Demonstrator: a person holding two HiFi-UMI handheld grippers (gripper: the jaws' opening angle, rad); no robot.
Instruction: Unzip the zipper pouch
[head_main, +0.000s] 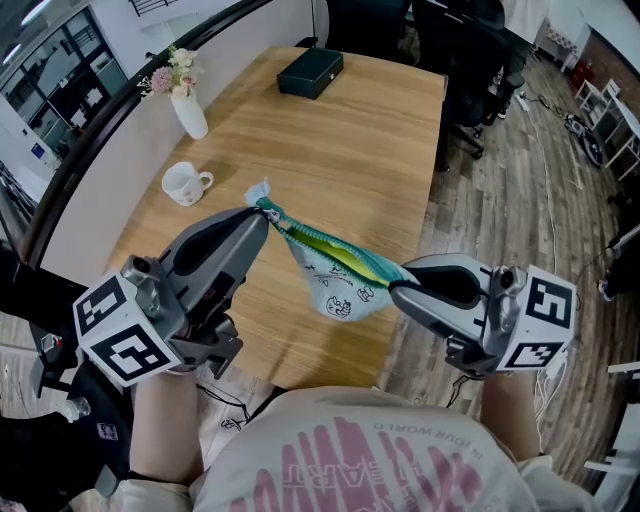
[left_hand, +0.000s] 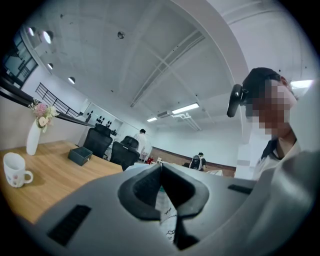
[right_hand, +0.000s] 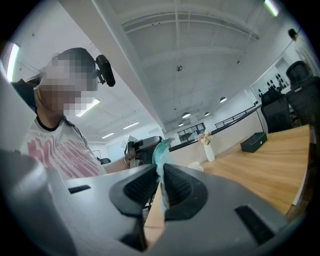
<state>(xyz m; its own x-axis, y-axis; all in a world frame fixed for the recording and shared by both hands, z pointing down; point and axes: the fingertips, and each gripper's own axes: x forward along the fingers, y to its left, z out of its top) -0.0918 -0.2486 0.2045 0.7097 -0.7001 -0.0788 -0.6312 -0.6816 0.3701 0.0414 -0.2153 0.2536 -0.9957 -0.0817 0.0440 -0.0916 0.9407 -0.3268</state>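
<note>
Stretching the zipper pouch (head_main: 336, 284) above the tabletop (head_main: 340, 140) edge, left gripper (head_main: 262, 211) and right gripper (head_main: 396, 289) clamp its ends; its zipper (head_main: 330, 247) looks mostly parted.

Both ends of the zipper pouch (head_main: 335, 278) are hidden inside my left gripper (head_main: 262, 213) and right gripper (head_main: 395, 290); the slider cannot be made out. Its printed figures (head_main: 345, 300) are too small to tell. My torso (head_main: 360, 460) covers the near edge of the table (head_main: 330, 140).
</note>
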